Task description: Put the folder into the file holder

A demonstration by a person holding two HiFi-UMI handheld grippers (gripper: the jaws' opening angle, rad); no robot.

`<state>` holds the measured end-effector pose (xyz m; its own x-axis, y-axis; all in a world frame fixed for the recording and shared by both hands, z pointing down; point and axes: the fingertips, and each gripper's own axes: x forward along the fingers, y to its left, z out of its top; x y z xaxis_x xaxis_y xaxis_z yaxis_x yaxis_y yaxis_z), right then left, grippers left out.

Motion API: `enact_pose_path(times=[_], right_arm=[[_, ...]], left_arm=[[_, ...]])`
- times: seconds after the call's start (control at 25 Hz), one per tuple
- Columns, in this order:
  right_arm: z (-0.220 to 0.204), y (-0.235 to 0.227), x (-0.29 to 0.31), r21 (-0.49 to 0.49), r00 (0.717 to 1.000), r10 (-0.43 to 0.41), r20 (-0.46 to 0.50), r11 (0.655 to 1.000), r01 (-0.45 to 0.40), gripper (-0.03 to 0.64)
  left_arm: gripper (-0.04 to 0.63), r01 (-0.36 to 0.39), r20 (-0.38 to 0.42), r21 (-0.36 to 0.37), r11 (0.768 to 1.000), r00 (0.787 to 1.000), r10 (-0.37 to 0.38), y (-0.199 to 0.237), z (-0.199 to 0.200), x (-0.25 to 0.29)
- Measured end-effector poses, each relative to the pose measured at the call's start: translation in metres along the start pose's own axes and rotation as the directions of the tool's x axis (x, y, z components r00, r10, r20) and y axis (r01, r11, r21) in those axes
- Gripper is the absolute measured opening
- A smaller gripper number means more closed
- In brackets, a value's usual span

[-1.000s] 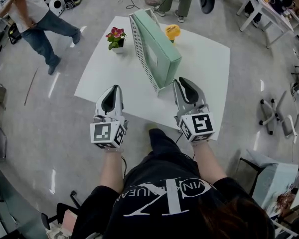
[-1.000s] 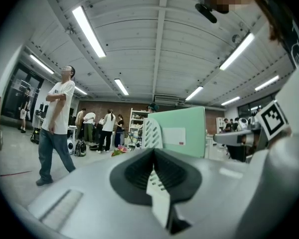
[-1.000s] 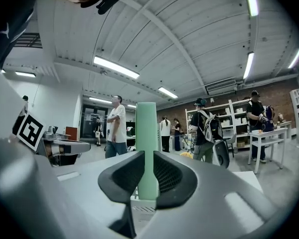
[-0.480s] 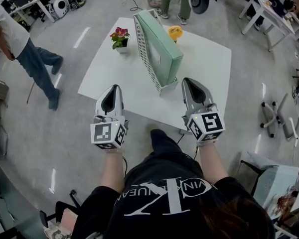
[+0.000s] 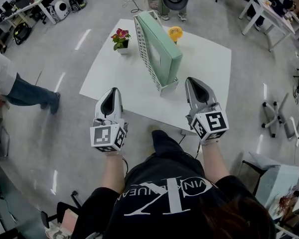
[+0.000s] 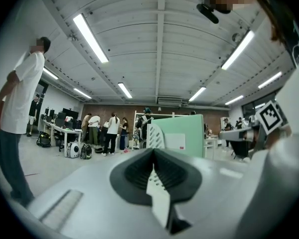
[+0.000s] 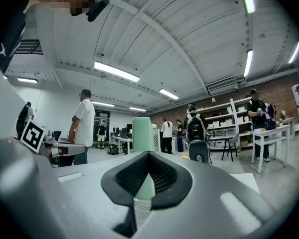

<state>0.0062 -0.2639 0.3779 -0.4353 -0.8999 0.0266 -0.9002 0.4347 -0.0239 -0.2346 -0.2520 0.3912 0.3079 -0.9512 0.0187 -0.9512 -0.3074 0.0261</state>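
Head view: a pale green folder [image 5: 162,44] stands upright in the white mesh holder [image 5: 145,54] on a white table [image 5: 209,68], near a flower pot [image 5: 120,36] and a yellow fan [image 5: 175,33]. Left gripper [image 5: 113,90] and right gripper [image 5: 192,82] hover by the near edge, both clenched and empty. Left gripper view: the folder's broad face, people [image 6: 112,131] beyond. Right gripper view: its narrow spine, shelves [image 7: 224,113] behind
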Motion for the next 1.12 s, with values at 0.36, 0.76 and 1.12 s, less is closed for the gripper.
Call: enact_pose_path(times=[0.36,0.76,1.12], right_arm=[[0.001,0.0,-0.001,-0.008,1.0,0.005,0.0,1.0,-0.005,0.006],[-0.003,0.001,0.004,0.003,1.0,0.005,-0.013,1.0,-0.005,0.006],[-0.004,-0.001,0.01,0.013,1.0,-0.001,-0.017,1.0,0.002,0.006]], left_arm=[[0.0,-0.006,-0.004,-0.001,1.0,1.0,0.006,0.002,0.0,-0.008],[0.0,-0.02,-0.007,-0.003,1.0,1.0,0.02,0.01,-0.002,-0.013],[0.0,-0.025,-0.007,-0.007,1.0,1.0,0.025,0.018,-0.004,-0.01]])
